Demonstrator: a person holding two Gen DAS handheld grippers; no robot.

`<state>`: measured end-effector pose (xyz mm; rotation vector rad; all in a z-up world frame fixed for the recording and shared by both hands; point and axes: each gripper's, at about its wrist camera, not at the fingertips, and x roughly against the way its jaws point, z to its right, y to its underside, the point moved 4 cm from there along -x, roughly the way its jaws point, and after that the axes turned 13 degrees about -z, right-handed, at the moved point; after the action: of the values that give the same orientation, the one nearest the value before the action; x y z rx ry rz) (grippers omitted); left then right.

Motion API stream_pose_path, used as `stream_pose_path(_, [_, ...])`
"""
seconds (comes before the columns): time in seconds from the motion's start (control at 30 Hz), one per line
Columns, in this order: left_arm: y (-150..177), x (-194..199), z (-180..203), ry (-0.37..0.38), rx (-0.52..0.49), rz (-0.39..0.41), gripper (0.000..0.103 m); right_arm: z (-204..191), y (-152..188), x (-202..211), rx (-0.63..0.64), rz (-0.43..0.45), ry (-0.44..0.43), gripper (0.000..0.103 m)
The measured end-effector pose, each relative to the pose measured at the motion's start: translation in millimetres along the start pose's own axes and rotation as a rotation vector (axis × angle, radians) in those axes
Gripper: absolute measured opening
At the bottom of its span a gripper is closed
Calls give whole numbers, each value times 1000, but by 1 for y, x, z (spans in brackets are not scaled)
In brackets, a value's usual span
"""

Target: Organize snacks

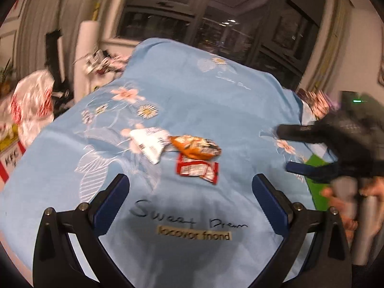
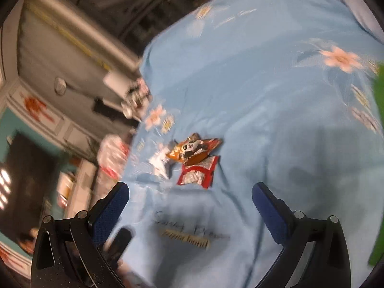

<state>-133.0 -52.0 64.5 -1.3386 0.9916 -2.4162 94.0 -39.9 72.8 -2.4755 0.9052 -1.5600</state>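
Note:
Three snack packets lie together on a light blue flowered cloth (image 1: 192,88): a white packet (image 1: 150,144), an orange packet (image 1: 195,147) with a panda face, and a red-and-white packet (image 1: 198,170) nearest me. My left gripper (image 1: 190,187) is open above the cloth, short of the packets, with nothing between its fingers. In the right wrist view the orange packet (image 2: 195,149), red-and-white packet (image 2: 198,174) and white packet (image 2: 159,162) lie ahead of my right gripper (image 2: 190,192), which is wide open and empty. That right gripper (image 1: 285,147) also shows at the right of the left wrist view, held by a hand (image 1: 340,199).
A green flat item (image 1: 316,187) lies at the cloth's right side, also seen as a green item (image 2: 379,168). Plastic bags (image 1: 31,103) and clutter sit off the cloth's left edge. A dark window (image 1: 216,16) is behind. Printed words (image 1: 192,223) mark the cloth's near part.

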Motion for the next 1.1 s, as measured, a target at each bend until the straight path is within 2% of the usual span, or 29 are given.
stream_pose_path(0.07, [0,7,-14,11,42,-5,103,-14,-16,-18,61,-4,72,102])
stream_pose_path(0.2, [-3,22,-38,-2,103,40,103,-50,-44,-67,296,-41,241,102])
stream_pose_path(0.27, [-3,25,-49,-32,133,51,103,-53,-54,-97,339,-91,363,102])
stream_pose_path(0.33, [-3,21,-60,-49,176,31,103,-47,-58,-127,315,-174,424,100])
stream_pose_path(0.37, [-2,19,-65,-41,207,15,103,-44,-58,-138,301,-210,420,87])
stream_pose_path(0.4, [-2,18,-68,-27,229,3,103,-39,-57,-149,289,-244,425,81])
stream_pose_path(0.47, [-1,15,-73,-4,263,-29,103,-34,-55,-148,270,-210,422,70])
stream_pose_path(0.57, [-2,15,-78,60,313,-45,103,-30,-48,-130,210,-189,328,62])
stream_pose_path(0.67, [-1,15,-80,62,325,-50,103,-38,-28,-103,237,-170,222,61])
stream_pose_path(0.73, [0,10,-79,47,309,-65,103,-47,-5,-85,286,-146,195,61])
stream_pose_path(0.8, [4,-1,-73,58,288,-114,103,-57,20,-71,350,-139,189,61])
stream_pose_path(0.9, [15,-24,-65,126,295,-227,103,-68,65,-59,479,-133,224,61])
stream_pose_path(1.03, [34,-47,-46,203,273,-371,102,-68,114,-59,589,-183,284,61])
stream_pose_path(1.1, [36,-47,-40,206,255,-364,102,-62,125,-61,599,-197,323,61])
